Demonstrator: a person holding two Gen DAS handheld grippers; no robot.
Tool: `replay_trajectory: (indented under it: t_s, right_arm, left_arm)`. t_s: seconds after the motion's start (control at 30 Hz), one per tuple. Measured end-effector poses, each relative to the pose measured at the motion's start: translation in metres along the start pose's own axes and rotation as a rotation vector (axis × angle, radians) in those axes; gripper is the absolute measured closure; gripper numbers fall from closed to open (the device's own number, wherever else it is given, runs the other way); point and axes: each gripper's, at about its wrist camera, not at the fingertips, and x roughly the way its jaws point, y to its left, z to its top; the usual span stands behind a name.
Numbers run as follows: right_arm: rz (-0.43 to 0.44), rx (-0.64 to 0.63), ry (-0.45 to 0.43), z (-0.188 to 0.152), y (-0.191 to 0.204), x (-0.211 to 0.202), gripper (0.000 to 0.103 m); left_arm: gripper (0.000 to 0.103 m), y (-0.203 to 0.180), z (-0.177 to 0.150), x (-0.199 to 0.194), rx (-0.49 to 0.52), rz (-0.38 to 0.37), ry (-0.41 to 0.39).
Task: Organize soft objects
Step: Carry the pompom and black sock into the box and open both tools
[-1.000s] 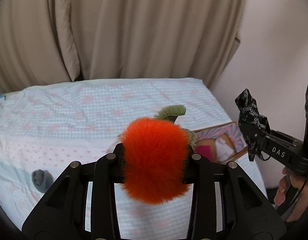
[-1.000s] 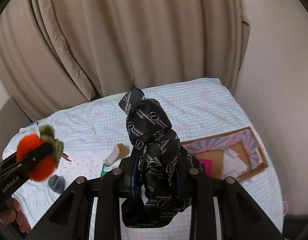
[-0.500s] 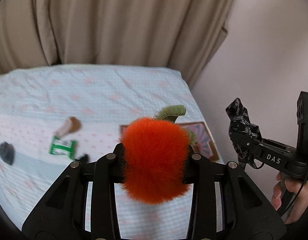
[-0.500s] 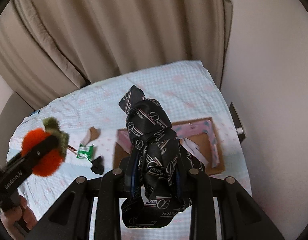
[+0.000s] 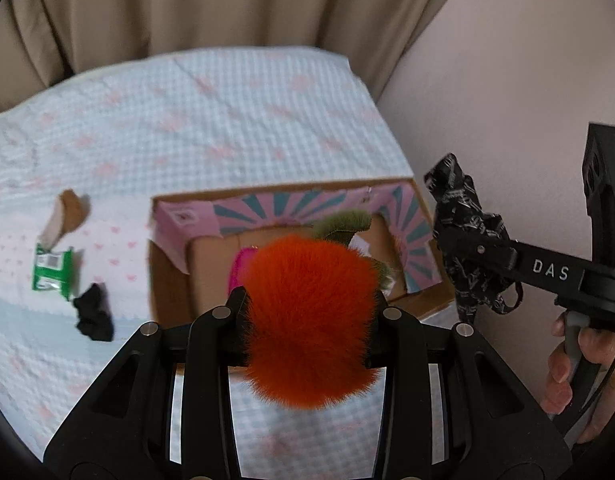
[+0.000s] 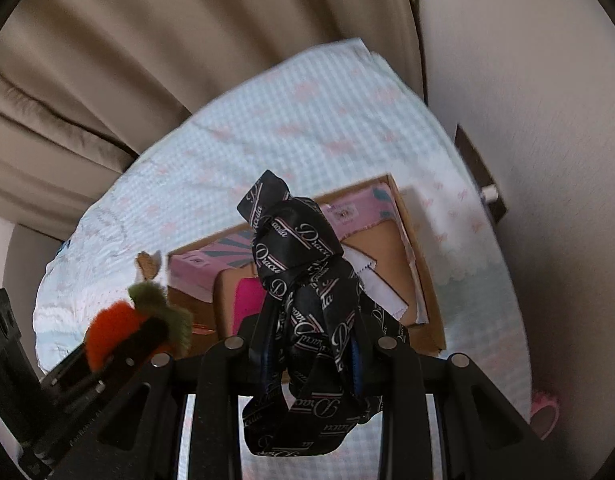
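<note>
Left hand-held gripper [image 5: 307, 312]: my fingers are closed tight on the orange plush toy [image 5: 309, 320]; its fur bulges out past both fingers.
Orange plush toy: fluffy, with a green fuzzy top [image 5: 341, 224] pointing to the far side. I hold it in the air at the near edge of the cardboard box [image 5: 169, 280].
Right hand-held gripper [image 6: 313, 344]: my fingers are clamped on the black printed scarf [image 6: 307, 304]; the bunched cloth rises above the fingers and hangs below them.
Black printed scarf: glossy black with pale script lettering. I hold it in the air over the near part of the box.
Cardboard box: open, lying on the bed [image 5: 227, 120] toward its right side, close to the wall [image 5: 507, 80]. Pink and teal striped flaps line the far side.
Box contents: a bright pink item [image 6: 247, 304] and a white cloth [image 6: 381, 284] lie inside.
Bed: pale blue checked cover with pink marks.
Left of the box, on the bed: a green packet [image 5: 51, 270], a small black cloth [image 5: 93, 312] and a brown and white item [image 5: 65, 214], the last too blurred to identify.
Far side: beige curtain [image 5: 227, 4].
</note>
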Motion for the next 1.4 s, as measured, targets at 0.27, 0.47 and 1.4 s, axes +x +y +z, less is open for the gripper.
replay_trajectory:
  t_s: [0.27,0.47,1.4]
  right_arm:
    - [0.007,0.052,0.101,0.015,-0.015,0.059,0.077]
    - [-0.02,0.063,0.165,0.018,-0.016,0.088,0.077]
    - [-0.005,-0.024,0.016,0.005,0.021,0.016,0.0]
  left_arm:
    - [0.071,0.004,0.002,0.068,0.035,-0.002,0.137]
    - [0.071,0.009,0.002,0.093,0.036,-0.002,0.22]
    - [0.0,0.014,-0.003,-0.012,0.053,0.033,0.094]
